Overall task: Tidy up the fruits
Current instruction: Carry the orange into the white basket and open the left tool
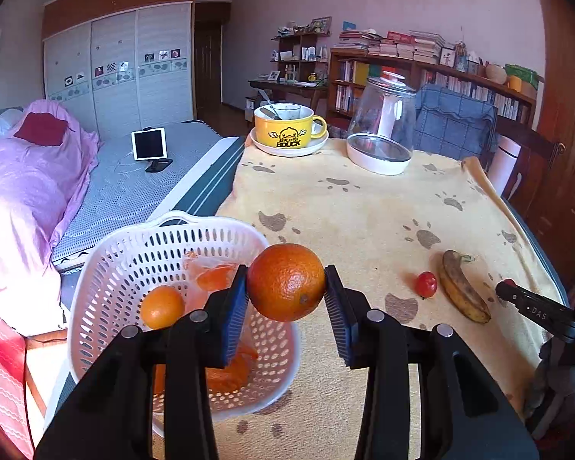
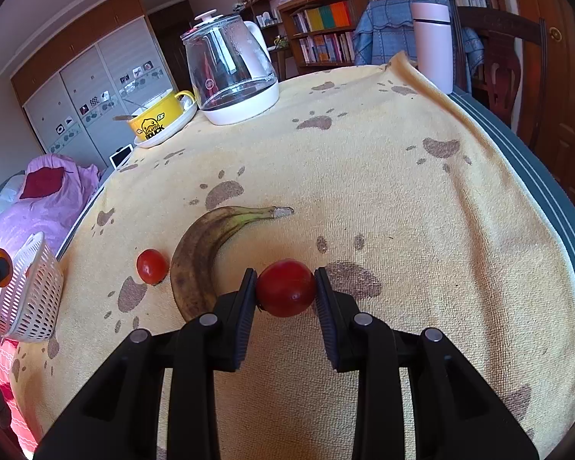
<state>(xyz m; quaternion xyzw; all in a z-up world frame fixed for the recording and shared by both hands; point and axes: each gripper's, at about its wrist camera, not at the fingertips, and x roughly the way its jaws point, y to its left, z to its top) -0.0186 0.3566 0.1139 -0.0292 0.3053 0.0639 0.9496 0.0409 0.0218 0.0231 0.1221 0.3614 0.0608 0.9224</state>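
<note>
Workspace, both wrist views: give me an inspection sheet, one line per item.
Surface: yellow paw-print towel covering the table.
Job's things: large orange held beside the white basket, which holds a small orange; banana and small tomato lie on the towel.
Clutter: glass kettle, yellow duck mug on a saucer, pink tumbler.
Grippers: left gripper clamps the large orange; right gripper clamps a red tomato.
Cables: nothing seen.
Surroundings: bed, bookshelf.
</note>
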